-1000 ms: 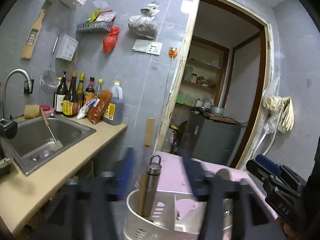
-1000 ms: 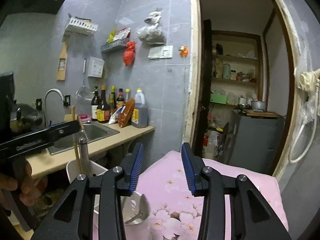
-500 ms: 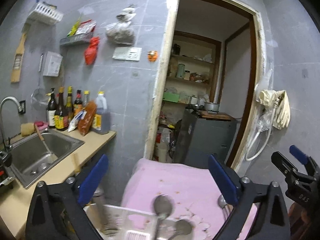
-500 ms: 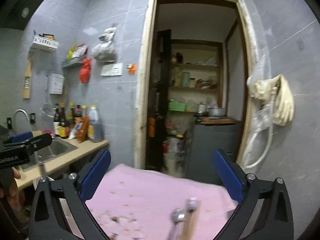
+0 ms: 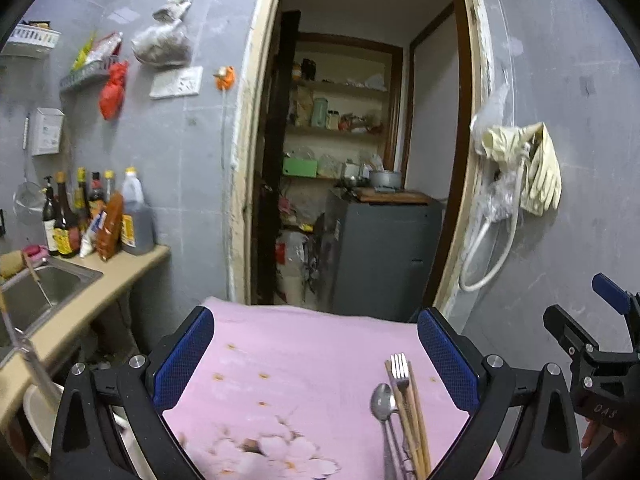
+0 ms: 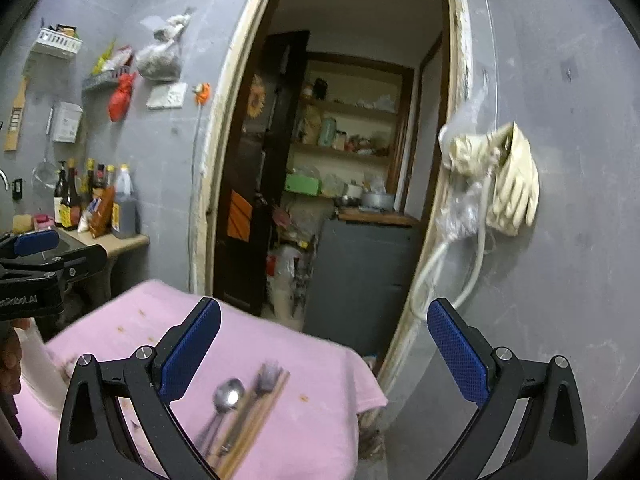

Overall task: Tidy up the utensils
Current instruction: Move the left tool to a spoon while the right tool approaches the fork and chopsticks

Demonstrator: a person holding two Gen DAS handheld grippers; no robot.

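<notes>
Spoon [image 5: 382, 396], fork [image 5: 400, 368] and chopsticks [image 5: 416, 420] now lie between left hand-held gripper [image 5: 316, 360] jaws; both hand-held grippers spread wide, empty, swung over from the white holder.

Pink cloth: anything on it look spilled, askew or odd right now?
The cloth has small orange-brown spots, maybe stains. The spoon, fork and chopsticks lie neatly side by side near its right edge. Nothing else stands out.
</notes>
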